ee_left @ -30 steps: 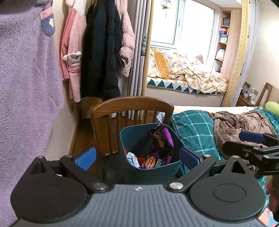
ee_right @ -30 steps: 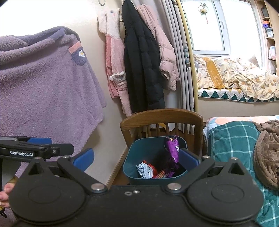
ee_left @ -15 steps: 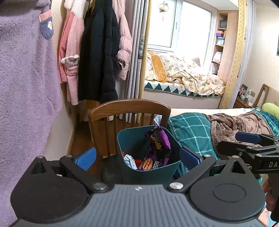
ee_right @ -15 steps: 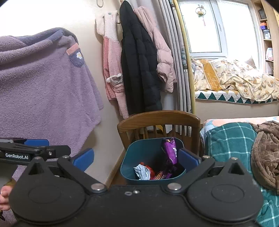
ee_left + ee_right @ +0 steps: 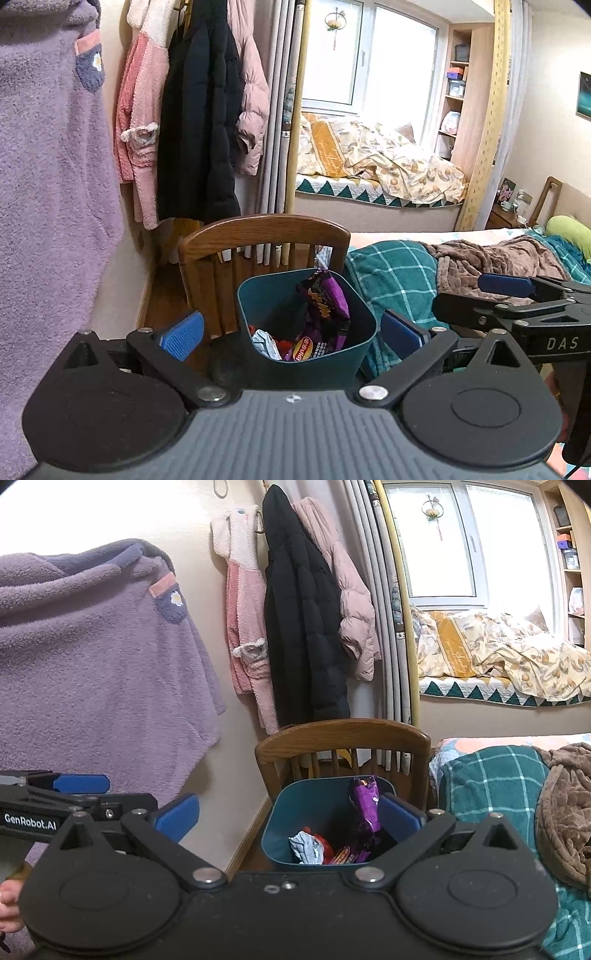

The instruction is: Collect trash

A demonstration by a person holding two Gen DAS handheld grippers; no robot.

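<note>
Daylight is pouring through the window (image 5: 369, 55) onto a rumpled quilt (image 5: 388, 166). Coats (image 5: 306, 627) are hanging along the cream wall (image 5: 110, 513), a wooden chair (image 5: 264, 236) is standing beside the bed (image 5: 461, 254).

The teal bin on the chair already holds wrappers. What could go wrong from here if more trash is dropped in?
1. The purple snack bag stands upright with its top above the rim of the teal bin; another drop may knock it out.
2. The bin seems to rest on the wooden chair, so a bump from the open left gripper or open right gripper might tip it.
3. Anything that misses may land on the teal checked blanket beside it.
</note>
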